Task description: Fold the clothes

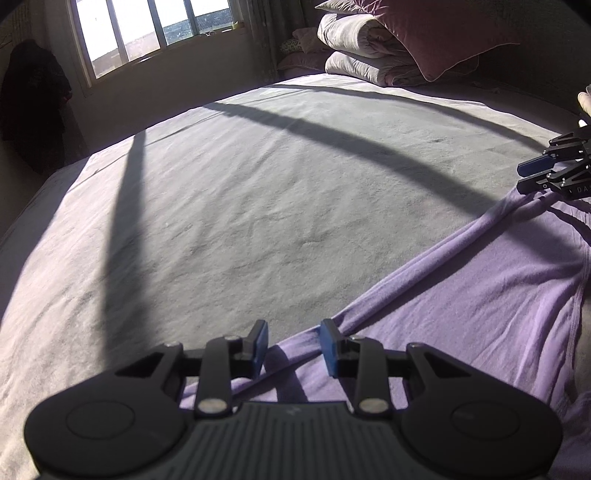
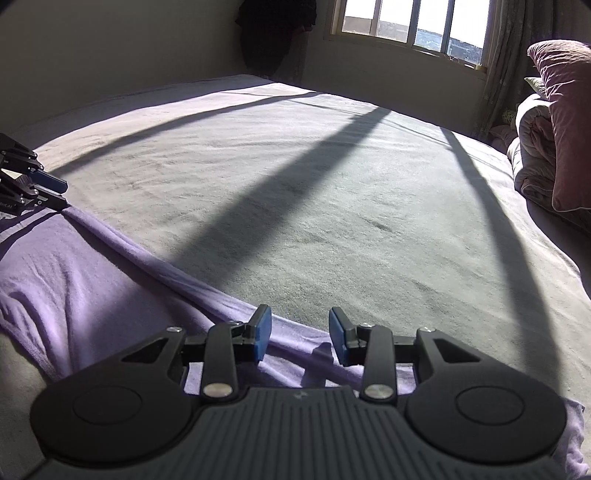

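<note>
Both grippers, left (image 1: 293, 345) and right (image 2: 300, 338), stand parted over the lilac garment (image 1: 461, 295); only the left view shows its seam.

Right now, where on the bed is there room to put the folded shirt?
The big grey blanket is bare from the purple shirt to the window. The side with the pillow and rolled quilt is crowded.

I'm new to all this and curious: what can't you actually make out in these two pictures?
- Purple garment: its kind; both views cut it off at the edges.
- Left tongs: whether the pads pinch the fold; left view, cloth and shadow hide contact.
- Dark clothing by the wall: right view, too shadowed.
</note>
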A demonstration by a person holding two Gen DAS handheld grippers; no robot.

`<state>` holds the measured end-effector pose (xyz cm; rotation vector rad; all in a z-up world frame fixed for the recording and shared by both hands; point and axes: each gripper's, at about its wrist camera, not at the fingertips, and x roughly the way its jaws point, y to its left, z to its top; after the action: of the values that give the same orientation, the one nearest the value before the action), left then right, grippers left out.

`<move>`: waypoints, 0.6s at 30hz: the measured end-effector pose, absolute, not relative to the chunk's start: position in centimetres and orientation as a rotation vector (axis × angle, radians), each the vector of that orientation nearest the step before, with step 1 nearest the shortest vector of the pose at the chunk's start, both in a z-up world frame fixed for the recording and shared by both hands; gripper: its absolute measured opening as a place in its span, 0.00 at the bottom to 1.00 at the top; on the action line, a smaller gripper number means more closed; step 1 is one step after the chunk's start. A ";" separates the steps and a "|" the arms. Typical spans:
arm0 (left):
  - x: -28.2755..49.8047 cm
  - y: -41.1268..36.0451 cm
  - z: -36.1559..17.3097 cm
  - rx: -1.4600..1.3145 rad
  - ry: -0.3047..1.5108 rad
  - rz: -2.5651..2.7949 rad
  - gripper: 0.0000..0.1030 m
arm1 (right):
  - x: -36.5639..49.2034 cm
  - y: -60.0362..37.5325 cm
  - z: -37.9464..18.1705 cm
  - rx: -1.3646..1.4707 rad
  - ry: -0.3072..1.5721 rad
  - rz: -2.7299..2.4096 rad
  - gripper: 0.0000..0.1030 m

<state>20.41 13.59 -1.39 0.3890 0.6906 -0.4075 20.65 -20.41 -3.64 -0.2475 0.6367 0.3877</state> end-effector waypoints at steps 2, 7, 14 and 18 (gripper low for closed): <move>20.1 13.4 -1.6 0.419 0.689 -0.409 0.28 | 20.8 -20.0 -4.2 -0.265 0.650 0.391 0.36; 19.3 12.3 -1.9 0.473 0.659 -0.399 0.01 | 20.4 -19.1 -4.3 -0.296 0.635 0.424 0.01; 18.2 12.6 -1.7 0.456 0.561 -0.327 0.00 | 20.1 -19.4 -3.5 -0.281 0.556 0.374 0.00; 18.8 12.5 -1.6 0.436 0.518 -0.265 0.00 | 20.2 -19.6 -3.1 -0.261 0.473 0.303 0.00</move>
<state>18.84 12.49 -1.57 0.4360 0.5176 -0.2649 20.18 -19.57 -3.14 -0.2614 0.4729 0.3030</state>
